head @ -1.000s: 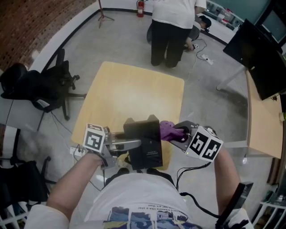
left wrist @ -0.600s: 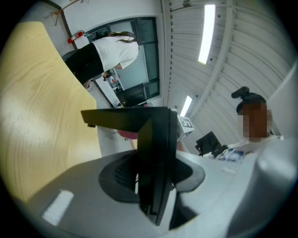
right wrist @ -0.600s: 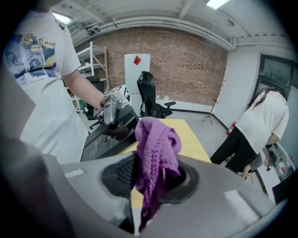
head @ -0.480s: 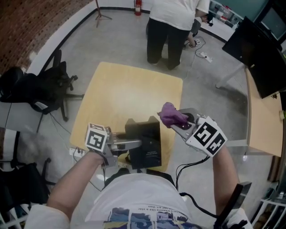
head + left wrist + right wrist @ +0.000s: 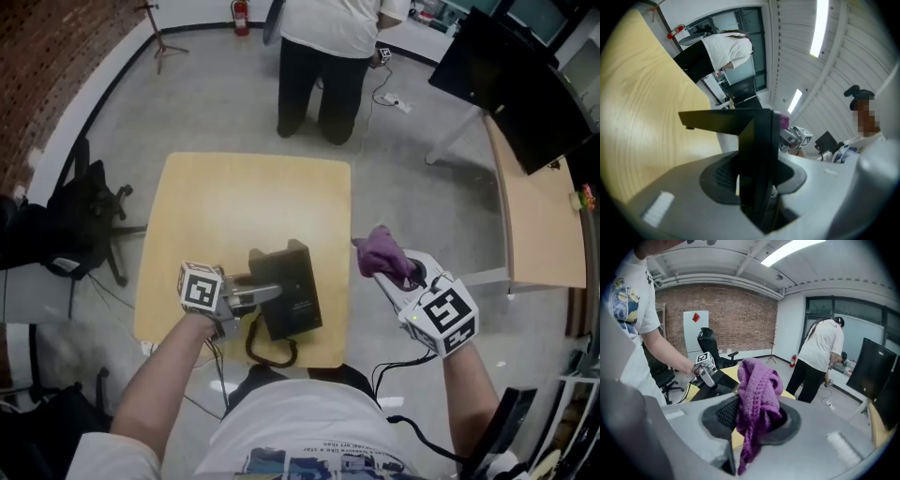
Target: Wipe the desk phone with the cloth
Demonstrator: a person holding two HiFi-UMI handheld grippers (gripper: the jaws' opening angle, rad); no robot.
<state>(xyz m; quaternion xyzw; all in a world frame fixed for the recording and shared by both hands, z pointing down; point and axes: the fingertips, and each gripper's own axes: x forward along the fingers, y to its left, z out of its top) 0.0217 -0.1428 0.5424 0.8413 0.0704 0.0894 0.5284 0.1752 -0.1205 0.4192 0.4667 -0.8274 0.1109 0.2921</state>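
Both grippers are clamped: the left gripper (image 5: 270, 293) pinches the black plastic desk phone (image 5: 298, 279) at the pale wooden table's (image 5: 244, 202) near edge. The right gripper (image 5: 396, 272) holds a crumpled purple cloth (image 5: 382, 248) just off the table's right edge.

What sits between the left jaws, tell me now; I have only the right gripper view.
Observer: The left gripper has its jaws shut on an edge of the black desk phone.
Operator: Give me the cloth's place against the phone.
Observer: In the head view the purple cloth, held in the right gripper, shows past the right edge of the table, apart from the phone.
Operator: Report the cord.
Observer: A dark cord loops from the phone past the table's near edge.
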